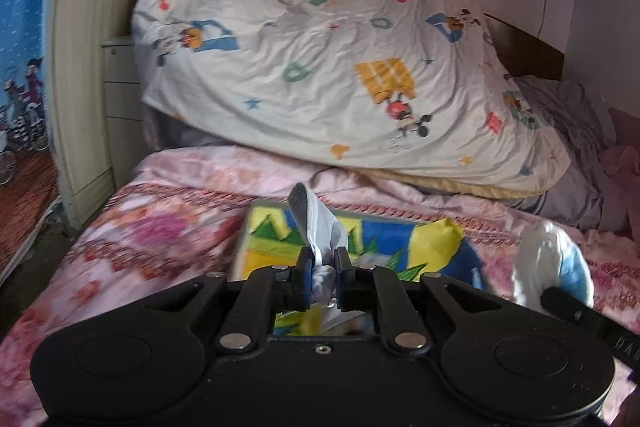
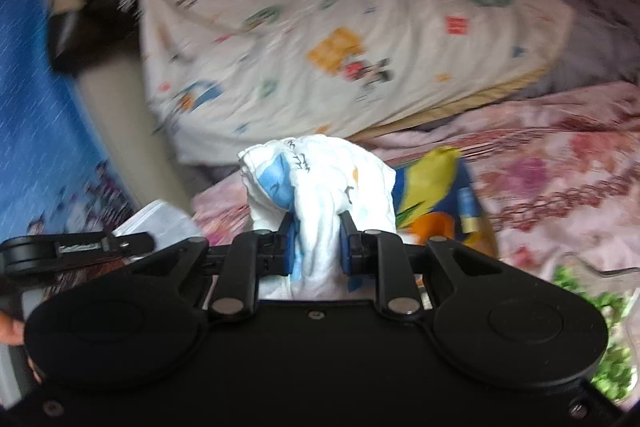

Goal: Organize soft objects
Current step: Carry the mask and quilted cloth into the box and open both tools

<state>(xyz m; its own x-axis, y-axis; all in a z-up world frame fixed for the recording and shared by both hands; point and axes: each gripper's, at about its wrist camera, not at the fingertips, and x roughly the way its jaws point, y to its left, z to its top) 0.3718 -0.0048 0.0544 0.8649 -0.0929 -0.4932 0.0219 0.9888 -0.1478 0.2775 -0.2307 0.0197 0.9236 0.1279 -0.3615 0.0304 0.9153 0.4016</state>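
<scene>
Sock point(image 1: 316, 223) stands pinched in the left gripper point(image 1: 323, 263), its long axis pointing up and leftward. Right gripper point(image 2: 318, 239) clamps a bunched white cloth point(image 2: 320, 183) above the pink bedspread point(image 1: 180, 211).

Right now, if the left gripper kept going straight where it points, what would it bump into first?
Probably the colourful yellow-and-blue cloth on the pink floral bedspread, just beyond the pale sock the left gripper holds. Depth is hard to judge.

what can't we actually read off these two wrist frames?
- Left wrist: lower end of the grey-white sock, hidden between the left gripper fingers and body.
- Left wrist: colourful mat print, near part covered by the gripper.
- Right wrist: whole frame motion-blurred; markings on the white-and-blue cloth in the right gripper unreadable.
- Right wrist: green item, cut by the edge.
</scene>
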